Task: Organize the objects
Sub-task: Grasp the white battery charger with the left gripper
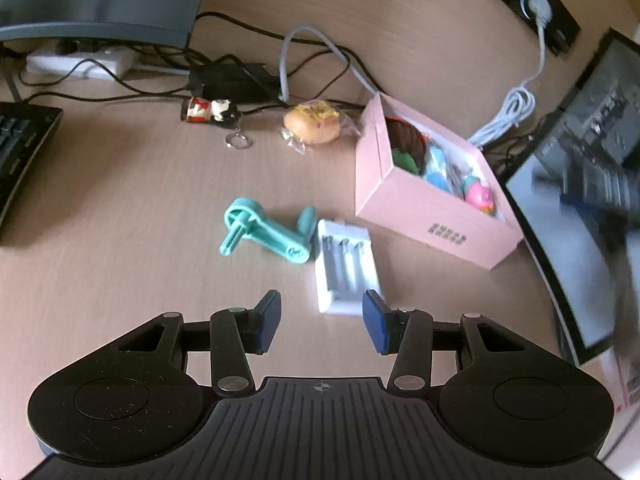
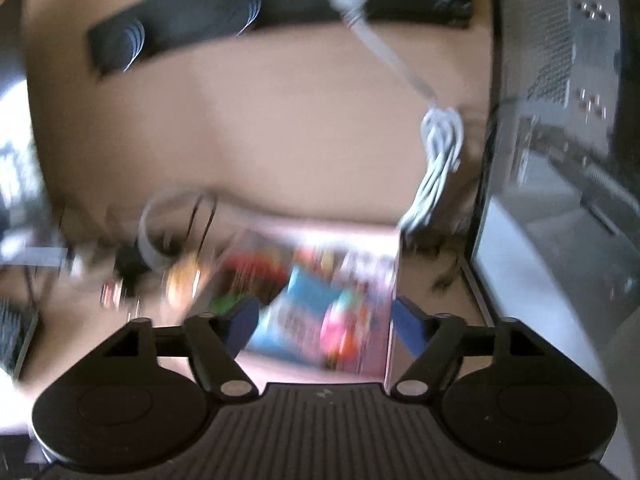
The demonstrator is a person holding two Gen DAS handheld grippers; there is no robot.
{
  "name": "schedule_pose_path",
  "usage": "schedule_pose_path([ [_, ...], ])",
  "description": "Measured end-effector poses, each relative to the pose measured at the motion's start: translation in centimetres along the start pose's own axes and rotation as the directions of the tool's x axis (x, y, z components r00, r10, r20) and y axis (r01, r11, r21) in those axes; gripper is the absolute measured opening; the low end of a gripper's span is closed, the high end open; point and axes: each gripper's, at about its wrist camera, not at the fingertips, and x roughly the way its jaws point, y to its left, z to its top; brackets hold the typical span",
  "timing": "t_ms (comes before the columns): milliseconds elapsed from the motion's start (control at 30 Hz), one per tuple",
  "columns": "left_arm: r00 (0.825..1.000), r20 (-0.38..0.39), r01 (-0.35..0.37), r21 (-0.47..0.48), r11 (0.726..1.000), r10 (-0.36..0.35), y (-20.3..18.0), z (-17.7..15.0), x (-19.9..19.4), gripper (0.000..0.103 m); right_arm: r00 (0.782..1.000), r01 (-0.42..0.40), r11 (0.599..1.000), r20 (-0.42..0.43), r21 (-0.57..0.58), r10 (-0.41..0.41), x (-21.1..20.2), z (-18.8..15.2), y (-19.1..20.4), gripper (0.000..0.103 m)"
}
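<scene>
Tongs in my left hand are hanging with the jaws apart, gripping nothing, low in the centre of the left wrist view, and the white battery charger is lying on the wooden desk just beyond them, its near end sitting between the blue pads. Touching the charger's left side, a teal plastic crank toy is lying flat. Right of centre the pink box is standing open, holding a dark bowl, something blue and a pink toy. Toward the upper middle a wrapped bun and a small figurine keychain are resting near a tangle of black cables. My right tongs are also spread wide and holding nothing, hovering over the same pink box at the bottom centre of the right wrist view (that picture is smearing badly, so the contents are showing only as coloured blotches). A coiled white cable is lying at the right, beside a monitor.
</scene>
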Motion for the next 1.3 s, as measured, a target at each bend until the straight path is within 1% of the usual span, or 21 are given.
schedule_pose_path([
  [67,1.000,0.000,0.015,0.018,1.000,-0.015,-0.9,0.5,0.7,0.049,0.999,-0.011,0.999,-0.046,-0.042,0.009,-0.5,-2.2,1.1,0.077],
  [133,0.999,-0.016,0.029,0.069,0.997,-0.028,-2.2,0.8,1.8,0.049,0.996,-0.031,0.997,-0.091,-0.071,0.024,-1.0,-4.2,2.1,0.077],
  [200,0.999,-0.044,0.002,0.091,0.996,0.002,-3.1,1.0,3.4,0.049,0.993,-0.041,0.995,-0.118,-0.092,0.030,-1.8,-5.9,3.1,0.077],
  [267,0.997,-0.065,-0.024,0.089,0.996,0.030,-3.7,1.4,4.8,0.049,0.991,-0.054,0.992,-0.125,-0.116,0.039,-2.8,-7.2,3.9,0.078],
  [300,0.997,-0.068,-0.041,0.091,0.995,0.047,-3.9,1.6,5.4,0.050,0.992,-0.057,0.991,-0.121,-0.125,0.042,-3.4,-7.5,4.2,0.079],
  [333,0.996,-0.058,-0.063,0.106,0.992,0.070,-4.2,1.7,5.8,0.050,0.992,-0.058,0.989,-0.116,-0.133,0.043,-3.9,-7.8,4.3,0.083],
  [367,0.994,-0.063,-0.082,0.122,0.989,0.090,-4.5,1.9,6.3,0.051,0.993,-0.058,0.989,-0.113,-0.136,0.043,-4.3,-8.1,4.4,0.087],
  [400,0.993,-0.057,-0.092,0.140,0.986,0.101,-4.8,2.1,6.7,0.051,0.993,-0.059,0.989,-0.114,-0.135,0.044,-4.6,-8.3,4.3,0.088],
  [467,0.989,-0.055,-0.122,0.188,0.975,0.135,-5.5,2.5,7.3,0.051,0.991,-0.062,0.990,-0.125,-0.129,0.046,-5.1,-9.0,3.9,0.089],
  [600,0.973,-0.049,-0.200,0.301,0.932,0.224,-7.2,2.7,8.6,0.053,0.989,-0.050,0.994,-0.142,-0.099,0.035,-5.3,-9.9,2.6,0.090],
  [667,0.974,-0.038,-0.200,0.313,0.929,0.222,-7.3,2.8,8.9,0.057,0.989,-0.040,0.995,-0.148,-0.088,0.027,-5.3,-10.2,2.1,0.090],
  [733,0.972,-0.033,-0.213,0.307,0.927,0.235,-7.1,2.9,9.1,0.057,0.990,-0.033,0.996,-0.143,-0.085,0.021,-5.6,-10.6,1.5,0.092],
  [767,0.969,-0.046,-0.220,0.305,0.927,0.245,-6.9,2.9,9.2,0.061,0.990,-0.025,0.996,-0.140,-0.084,0.014,-5.7,-10.8,1.3,0.094],
  [800,0.968,-0.055,-0.220,0.286,0.933,0.245,-6.6,2.8,9.1,0.061,0.990,-0.018,0.997,-0.140,-0.080,0.007,-5.7,-11.0,1.0,0.094],
  [900,0.971,-0.076,-0.202,0.235,0.951,0.225,-6.0,2.1,8.5,0.057,0.988,-0.011,0.997,-0.157,-0.075,-0.001,-5.3,-11.6,0.4,0.094],
  [1033,0.980,-0.076,-0.156,0.265,0.952,0.182,-6.3,1.1,7.9,0.057,0.984,-0.016,0.997,-0.180,-0.080,0.001,-4.5,-12.1,0.0,0.094],
  [1133,0.983,-0.089,-0.132,0.253,0.958,0.159,-6.7,1.9,8.6,0.057,0.981,-0.026,0.996,-0.195,-0.089,0.009,-3.9,-12.2,0.2,0.094],
  [1167,0.984,-0.085,-0.133,0.249,0.959,0.158,-6.8,2.1,9.0,0.057,0.980,-0.030,0.995,-0.197,-0.093,0.011,-3.7,-12.1,0.4,0.094],
  [1233,0.982,-0.063,-0.157,0.267,0.951,0.180,-7.3,2.2,9.5,0.057,0.980,-0.037,0.994,-0.196,-0.101,0.017,-3.6,-12.2,0.7,0.094],
  [1267,0.981,-0.055,-0.165,0.270,0.949,0.186,-7.5,2.2,9.7,0.052,0.980,-0.042,0.994,-0.196,-0.106,0.020,-3.6,-12.2,0.9,0.094],
  [1300,0.982,-0.053,-0.162,0.260,0.952,0.181,-7.6,2.2,9.7,0.051,0.981,-0.046,0.993,-0.195,-0.111,0.024,-3.6,-12.3,1.0,0.094],
])
